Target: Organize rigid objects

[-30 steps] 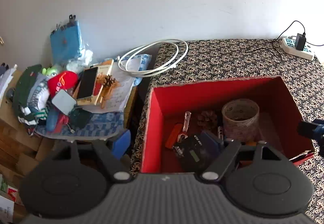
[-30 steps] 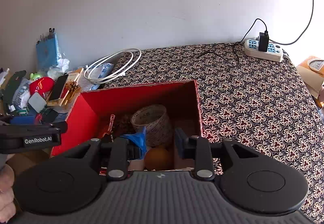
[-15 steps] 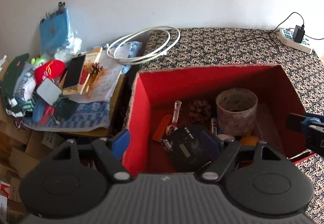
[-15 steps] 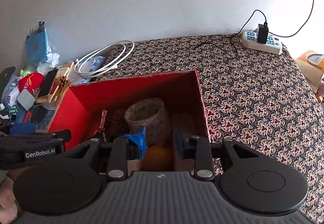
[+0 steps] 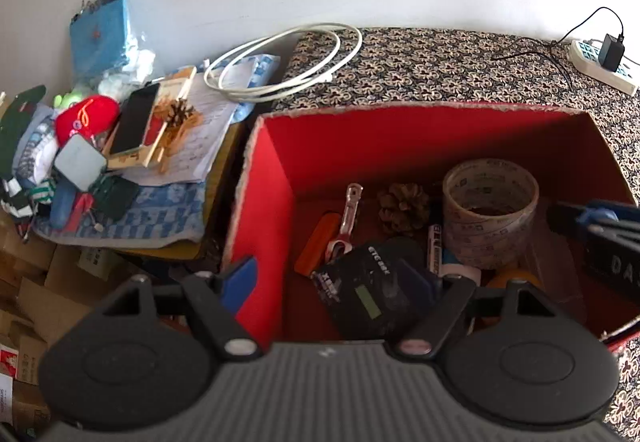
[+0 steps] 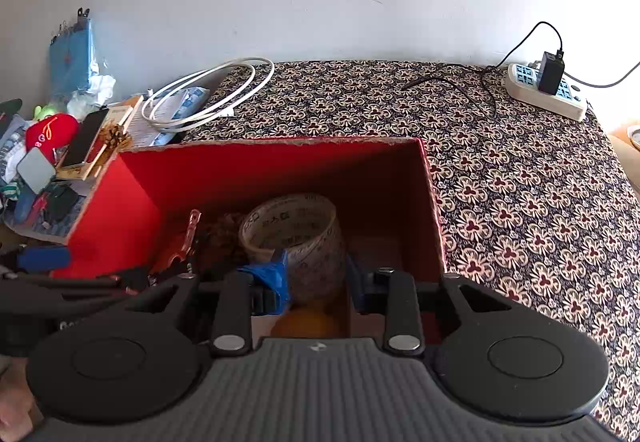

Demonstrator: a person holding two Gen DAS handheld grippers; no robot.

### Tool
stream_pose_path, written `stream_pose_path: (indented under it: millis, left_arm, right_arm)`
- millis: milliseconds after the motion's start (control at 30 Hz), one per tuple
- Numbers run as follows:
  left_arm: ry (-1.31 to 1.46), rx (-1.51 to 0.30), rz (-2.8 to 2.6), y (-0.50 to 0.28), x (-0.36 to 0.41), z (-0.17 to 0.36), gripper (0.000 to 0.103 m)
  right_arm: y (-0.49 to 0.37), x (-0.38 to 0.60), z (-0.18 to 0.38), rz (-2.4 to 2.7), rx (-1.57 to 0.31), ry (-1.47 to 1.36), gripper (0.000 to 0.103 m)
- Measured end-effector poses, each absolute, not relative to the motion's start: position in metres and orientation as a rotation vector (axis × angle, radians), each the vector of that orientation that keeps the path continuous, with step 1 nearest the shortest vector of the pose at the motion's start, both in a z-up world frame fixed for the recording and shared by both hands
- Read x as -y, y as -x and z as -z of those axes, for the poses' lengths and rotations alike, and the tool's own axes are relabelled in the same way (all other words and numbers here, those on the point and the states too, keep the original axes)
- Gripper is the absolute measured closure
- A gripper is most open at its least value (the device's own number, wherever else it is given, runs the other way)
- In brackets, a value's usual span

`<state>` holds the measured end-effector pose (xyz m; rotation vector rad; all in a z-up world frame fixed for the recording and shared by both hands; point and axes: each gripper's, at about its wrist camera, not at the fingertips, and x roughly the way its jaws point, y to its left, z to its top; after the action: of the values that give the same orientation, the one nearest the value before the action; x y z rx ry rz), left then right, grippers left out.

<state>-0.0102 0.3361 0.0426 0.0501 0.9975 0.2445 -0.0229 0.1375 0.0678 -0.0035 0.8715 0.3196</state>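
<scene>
In the left wrist view, the left gripper (image 5: 334, 276) is spread wide and holds nothing; one blue fingertip (image 5: 240, 278) sits outside the left wall of the red box (image 5: 260, 210), the other over the box interior. The box stands on the patterned tablecloth (image 5: 460, 62) and contains a tape roll (image 5: 490, 212) standing on its flat face toward the right, a pine cone (image 5: 404, 204) just left of it, a clear-handled tool (image 5: 348, 216), an orange flat piece (image 5: 318, 248), a black device with a small green display (image 5: 370, 292) directly ahead of the left gripper, and an orange round object (image 5: 514, 276) partly hidden behind the gripper linkage. The right gripper enters at the right edge over the box. A white cable coil (image 5: 280, 62) lies beyond the box. In the right wrist view, the right gripper (image 6: 316, 280) is moderately open and grips nothing; its fingers hang inside the box's near right part. The tape roll (image 6: 296, 238) lies just ahead, touching or just beside the left fingertip (image 6: 272, 278), and the orange round object (image 6: 308, 322) lies below, between the fingers. A power strip (image 6: 546, 90) rests at the far right.
</scene>
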Motion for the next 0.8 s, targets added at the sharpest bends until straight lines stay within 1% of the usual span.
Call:
stream_pose_path:
  millis: [200, 533, 800]
  left_arm:
    - [-0.053, -1.012, -0.238, -0.010, -0.342, -0.030, 0.022]
    - [-0.063, -1.054, -0.221, -0.031, -0.346, -0.009, 0.022]
    - [-0.085, -1.062, -0.195, -0.038, -0.339, -0.002, 0.021]
  right_arm:
    - [-0.002, -0.144, -0.057, -0.283, -0.825, 0.022, 0.089]
    - [-0.020, -0.159, -0.036, -0.282, -0.884, 0.074, 0.089]
    - [-0.023, -0.153, -0.035, -0.283, -0.907, 0.052, 0.089]
